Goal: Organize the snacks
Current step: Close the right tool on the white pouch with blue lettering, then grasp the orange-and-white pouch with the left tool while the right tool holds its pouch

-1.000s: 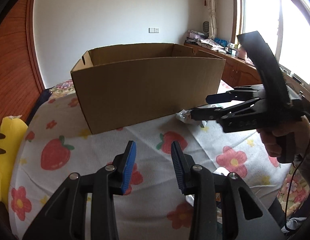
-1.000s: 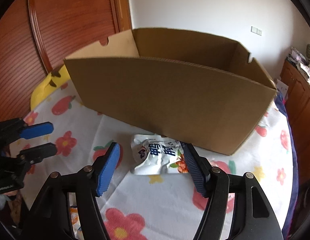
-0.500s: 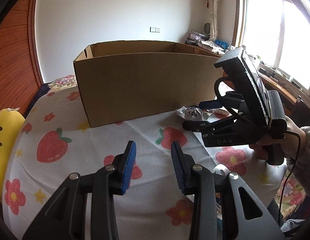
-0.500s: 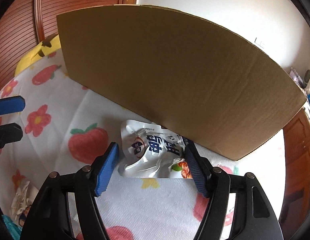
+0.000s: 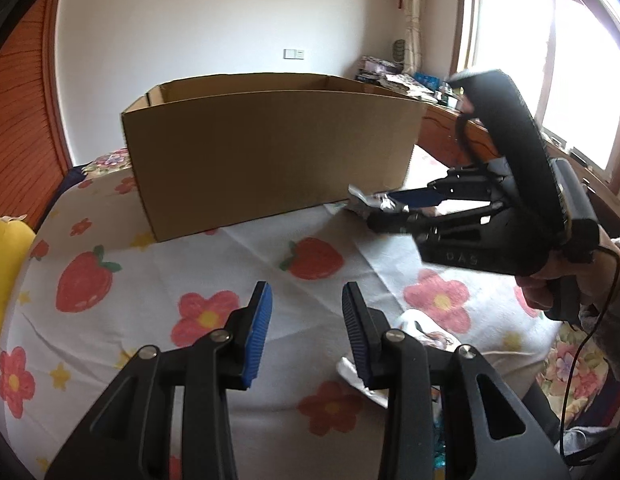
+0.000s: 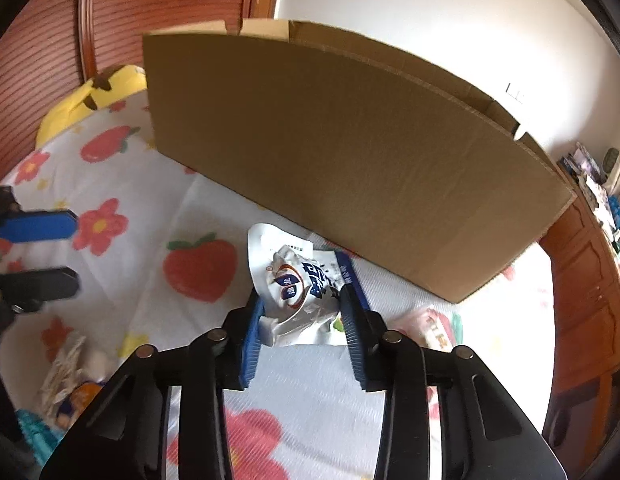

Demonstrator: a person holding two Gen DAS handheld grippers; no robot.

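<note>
Right gripper (image 6: 303,316) jaws just closed in, pads now pinching crumpled white snack pouch (image 6: 299,292), which sits on flowered cloth (image 6: 121,280) just beside front wall of cardboard box (image 6: 350,152) (open top, contents hidden). Left gripper (image 5: 307,320) hangs over cloth, jaws partly apart, nothing between them. Other wrappers (image 6: 65,364) near cloth edge, probably snacks; too blurred to name.
</note>
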